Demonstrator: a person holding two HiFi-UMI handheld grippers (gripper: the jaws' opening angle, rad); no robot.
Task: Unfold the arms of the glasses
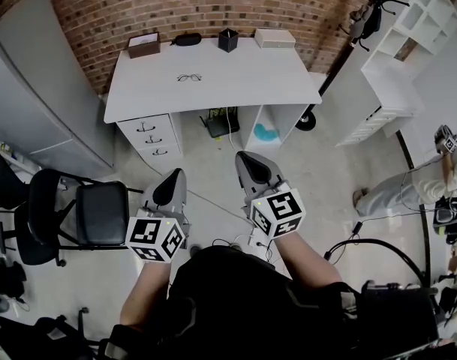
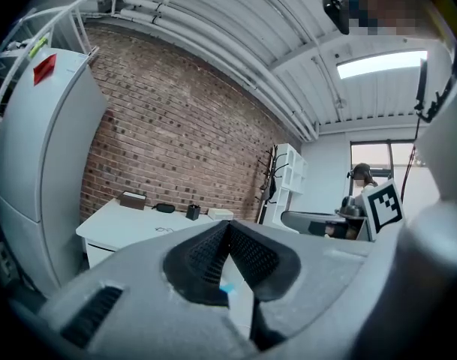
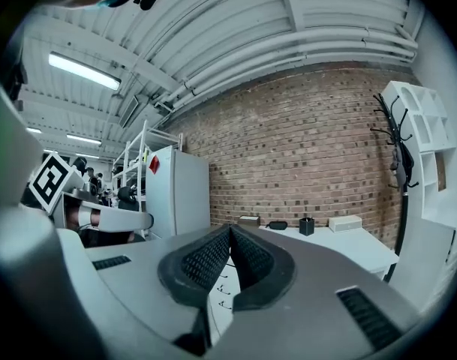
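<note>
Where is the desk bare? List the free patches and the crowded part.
Free: the right half of the desk, between the glasses and its right edge, in front of the white box. Also the front left corner, in front of the brown box. Crowded: the back edge by the wall, where both boxes, the case and the cup line up.

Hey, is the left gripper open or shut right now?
Shut: in its own view the left gripper shows jaws meeting at the tips, nothing between them.

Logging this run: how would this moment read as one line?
glasses: on desk, untouched | left gripper: shut, empty | right gripper: shut, empty
</note>
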